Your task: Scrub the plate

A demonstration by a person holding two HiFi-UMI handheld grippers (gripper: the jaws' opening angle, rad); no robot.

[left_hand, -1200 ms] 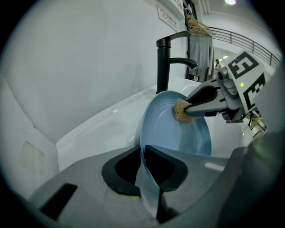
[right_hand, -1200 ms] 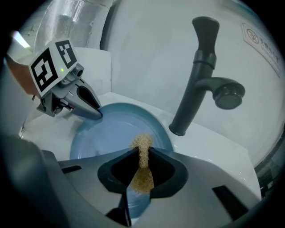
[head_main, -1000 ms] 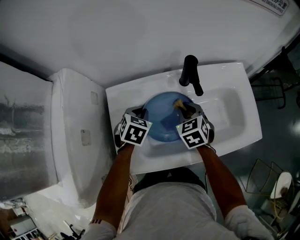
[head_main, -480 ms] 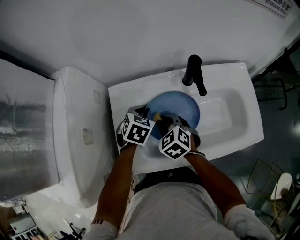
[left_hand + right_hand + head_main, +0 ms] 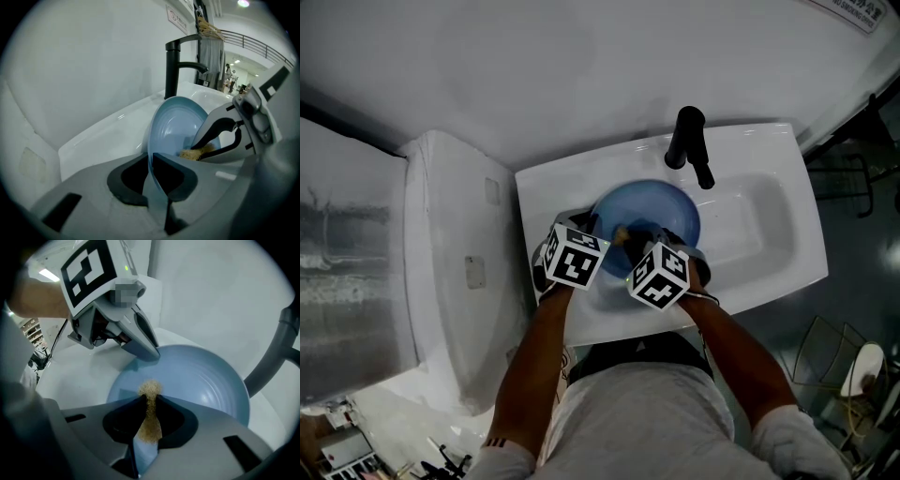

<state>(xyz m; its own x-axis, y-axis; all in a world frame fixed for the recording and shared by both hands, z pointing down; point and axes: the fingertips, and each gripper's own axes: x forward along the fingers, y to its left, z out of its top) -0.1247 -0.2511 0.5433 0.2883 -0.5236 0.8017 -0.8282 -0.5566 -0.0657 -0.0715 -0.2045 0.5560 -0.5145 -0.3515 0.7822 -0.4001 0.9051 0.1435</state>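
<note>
Plate (image 5: 176, 126) pinched by its rim, scrubber (image 5: 150, 389) on its face

Your left claw (image 5: 152, 161) is nearly closed, both jaws clamped on the near-left rim of the plate. It holds the plate tilted on edge inside the sink (image 5: 759, 225). Your right claw (image 5: 149, 401) is closed tight on the tan scrubber, whose tuft sticks out past the jaws and touches the plate's blue inner face.

The main risk is leverage. The plate is held at one spot on its rim, so a hard push near its far side could twist it in the jaws or pop it free into the sink. Keep the pressure near the held edge. The scrubber is only a thin tuft, so if it slides back between the jaws, their hard tips will scrape the plate instead. The two claws also sit just beside each other, and a stroke swept leftward could knock them together.

Room is uneven. The tap (image 5: 686, 141) stands just beyond the plate's far rim, with its spout reaching out over that side, so keep far strokes short. On the left the sink wall is close. The right half of the sink is bare, and that is where you have room to move.
</note>
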